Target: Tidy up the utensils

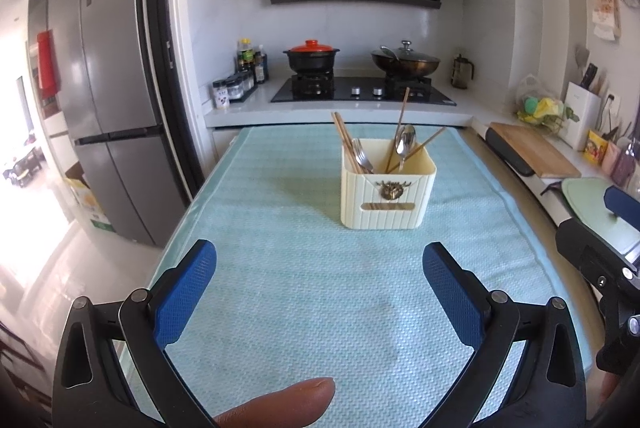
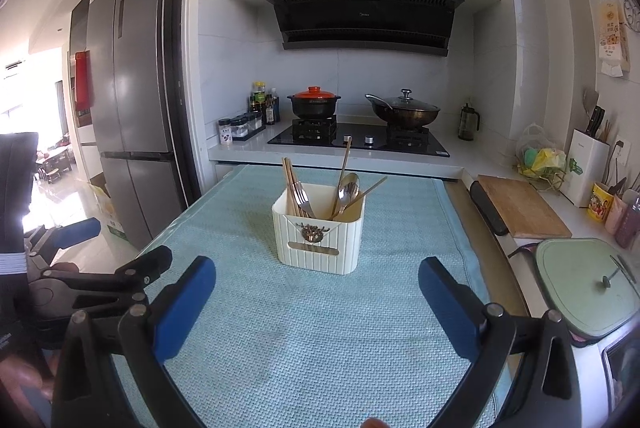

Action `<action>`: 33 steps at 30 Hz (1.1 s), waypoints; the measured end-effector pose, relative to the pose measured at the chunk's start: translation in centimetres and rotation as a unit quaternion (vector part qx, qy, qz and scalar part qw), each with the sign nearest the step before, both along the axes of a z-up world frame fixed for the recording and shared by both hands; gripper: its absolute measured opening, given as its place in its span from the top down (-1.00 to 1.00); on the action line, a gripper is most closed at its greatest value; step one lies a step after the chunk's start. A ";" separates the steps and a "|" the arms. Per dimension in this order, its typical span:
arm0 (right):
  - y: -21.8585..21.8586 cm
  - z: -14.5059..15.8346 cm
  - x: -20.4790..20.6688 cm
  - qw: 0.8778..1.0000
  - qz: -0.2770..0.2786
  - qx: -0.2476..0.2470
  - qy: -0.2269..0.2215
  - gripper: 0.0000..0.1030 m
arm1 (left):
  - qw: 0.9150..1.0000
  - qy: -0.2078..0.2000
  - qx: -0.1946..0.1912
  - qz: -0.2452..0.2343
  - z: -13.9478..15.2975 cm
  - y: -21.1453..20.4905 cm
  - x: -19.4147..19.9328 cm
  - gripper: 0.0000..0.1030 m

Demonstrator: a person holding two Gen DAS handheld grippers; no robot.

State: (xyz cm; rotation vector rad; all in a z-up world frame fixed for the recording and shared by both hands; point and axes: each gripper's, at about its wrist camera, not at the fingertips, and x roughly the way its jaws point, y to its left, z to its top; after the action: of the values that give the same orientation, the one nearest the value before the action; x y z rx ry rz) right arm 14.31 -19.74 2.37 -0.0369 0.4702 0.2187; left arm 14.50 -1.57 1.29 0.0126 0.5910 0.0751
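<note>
Both my grippers, left (image 1: 320, 268) and right (image 2: 316, 280), hang spread before the holder (image 1: 387, 183); I'd pinch one chopstick (image 1: 402, 123) high.

Both wrist views toward stove (image 1: 362, 89)

No text can be read. The fridge (image 2: 132, 67) bears a blue label, the range hood (image 2: 364, 15) a small logo, and a wall poster (image 2: 612, 35) shows print, all too blurred.
</note>
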 end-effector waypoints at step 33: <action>0.7 0.7 -0.8 1.000 0.007 -0.004 -0.003 -1.00 | 1.000 -0.006 0.007 0.009 0.6 0.0 -0.6 -0.99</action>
State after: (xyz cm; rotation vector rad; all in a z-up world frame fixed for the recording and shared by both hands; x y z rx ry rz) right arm 13.54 -19.05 3.09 -0.0496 0.4653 0.2302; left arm 13.87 -1.57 1.93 0.0206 0.5789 0.0963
